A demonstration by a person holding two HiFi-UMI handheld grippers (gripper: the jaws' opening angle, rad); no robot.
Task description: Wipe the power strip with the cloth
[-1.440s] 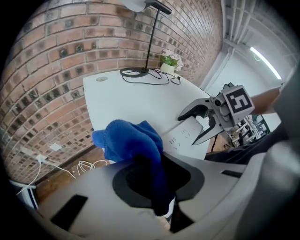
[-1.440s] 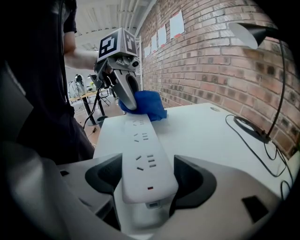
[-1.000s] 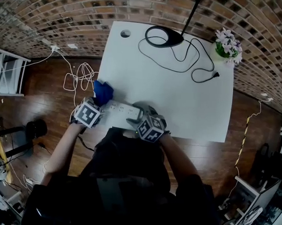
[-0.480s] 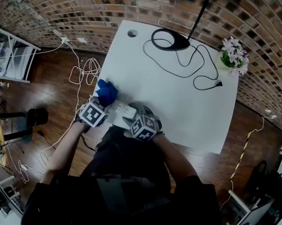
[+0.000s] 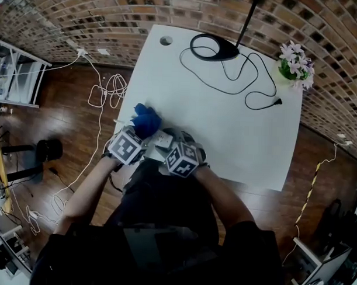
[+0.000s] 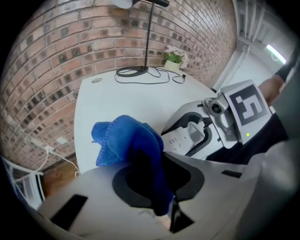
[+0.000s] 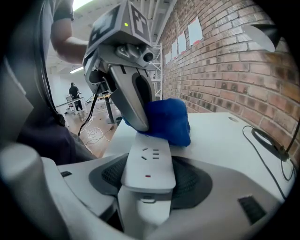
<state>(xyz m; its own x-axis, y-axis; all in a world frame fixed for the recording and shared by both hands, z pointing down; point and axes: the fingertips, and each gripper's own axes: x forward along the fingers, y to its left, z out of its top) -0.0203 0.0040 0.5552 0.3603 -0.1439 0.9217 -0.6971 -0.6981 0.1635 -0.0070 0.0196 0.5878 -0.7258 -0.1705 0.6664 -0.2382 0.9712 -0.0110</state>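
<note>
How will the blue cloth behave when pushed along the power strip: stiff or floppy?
Probably floppy: the blue cloth bunches in loose folds beyond the shut left gripper. It looks light, so it may fold over rather than slide flat on the power strip. Its fuzzy pile suggests little slipping.

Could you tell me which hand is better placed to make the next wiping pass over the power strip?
Left. The left tongs grip the blue cloth, which sits at the far end of the power strip. The right tongs, having just been closing, clamp its near end, steadying it.
</note>
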